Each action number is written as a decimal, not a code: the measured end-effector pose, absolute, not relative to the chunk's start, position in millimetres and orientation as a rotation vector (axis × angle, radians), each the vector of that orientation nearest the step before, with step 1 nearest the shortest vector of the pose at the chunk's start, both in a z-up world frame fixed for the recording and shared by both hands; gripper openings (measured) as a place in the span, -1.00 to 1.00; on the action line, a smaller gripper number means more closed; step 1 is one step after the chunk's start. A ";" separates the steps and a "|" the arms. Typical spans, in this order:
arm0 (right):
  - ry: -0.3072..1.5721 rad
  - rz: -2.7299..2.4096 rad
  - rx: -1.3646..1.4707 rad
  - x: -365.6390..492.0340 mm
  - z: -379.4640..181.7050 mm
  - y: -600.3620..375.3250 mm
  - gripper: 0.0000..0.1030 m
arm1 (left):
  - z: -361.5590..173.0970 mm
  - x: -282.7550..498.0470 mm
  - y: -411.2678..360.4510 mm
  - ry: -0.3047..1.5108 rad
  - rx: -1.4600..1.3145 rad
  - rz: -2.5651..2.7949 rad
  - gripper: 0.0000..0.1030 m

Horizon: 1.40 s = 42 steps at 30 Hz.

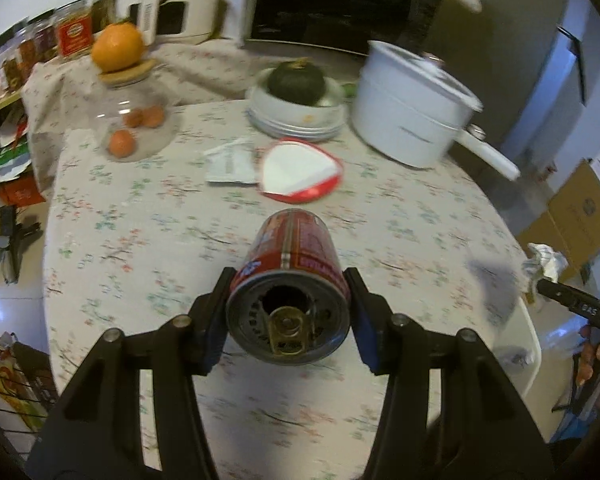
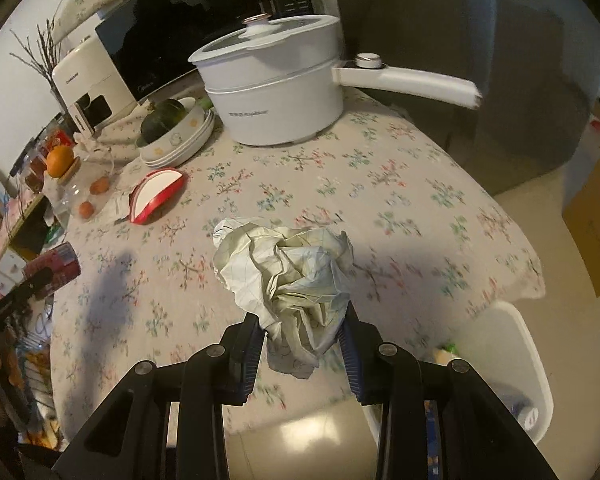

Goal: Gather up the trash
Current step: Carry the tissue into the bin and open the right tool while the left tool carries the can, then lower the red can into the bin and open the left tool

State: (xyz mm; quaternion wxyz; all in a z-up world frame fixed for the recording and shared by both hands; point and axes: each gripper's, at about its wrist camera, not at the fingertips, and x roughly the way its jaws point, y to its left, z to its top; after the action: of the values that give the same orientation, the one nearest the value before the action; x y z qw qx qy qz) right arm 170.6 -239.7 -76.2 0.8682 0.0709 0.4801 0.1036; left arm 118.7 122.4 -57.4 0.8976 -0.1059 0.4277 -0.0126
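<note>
Left wrist view: left gripper (image 1: 287,312) clamps a red can (image 1: 294,276), right gripper (image 2: 303,344) crumpled paper (image 2: 288,276), above the floral tablecloth (image 1: 140,248).

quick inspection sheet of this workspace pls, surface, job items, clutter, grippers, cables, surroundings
Surface: round table under a floral cloth.
Job's things: red can held in the left gripper; crumpled paper held in the right gripper; white bin beside the table edge, with some items already inside; red-and-white wrapper and small white packet lie on the cloth.
Clutter: white pot, squash in stacked bowls, orange on a glass jar.
Grippers: both sets of jaws shut on their loads, lifted off the cloth.
Cables: nothing seen.
Surroundings: microwave, cardboard box on the floor.
</note>
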 end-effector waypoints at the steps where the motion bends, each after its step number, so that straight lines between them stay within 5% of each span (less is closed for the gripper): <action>1: 1.015 0.219 0.166 165.4 -78.1 -246.3 -0.29 | -57.1 117.1 115.8 0.885 -0.215 -0.044 0.06; 24: 1.197 0.001 0.264 92.1 -131.2 -384.7 -0.25 | -59.0 105.6 -36.1 0.938 -0.114 -0.397 0.06; 29: 1.232 -0.010 0.286 91.3 -139.7 -393.5 -0.15 | -60.0 102.8 -52.7 0.948 -0.102 -0.439 0.06; 33: 1.235 -0.008 0.303 89.4 -141.4 -397.0 0.28 | -61.4 101.0 -66.7 0.956 -0.084 -0.466 0.06; 42: 1.215 -0.010 0.298 84.7 -134.4 -404.0 0.44 | -68.2 97.1 -117.1 0.978 -0.028 -0.550 0.06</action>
State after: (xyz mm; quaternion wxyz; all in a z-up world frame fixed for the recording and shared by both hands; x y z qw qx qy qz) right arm 84.7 -404.0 -134.4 0.8107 0.1394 0.5686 -0.0048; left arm 97.1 -117.1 -68.2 0.8467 -0.0132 0.4636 -0.2609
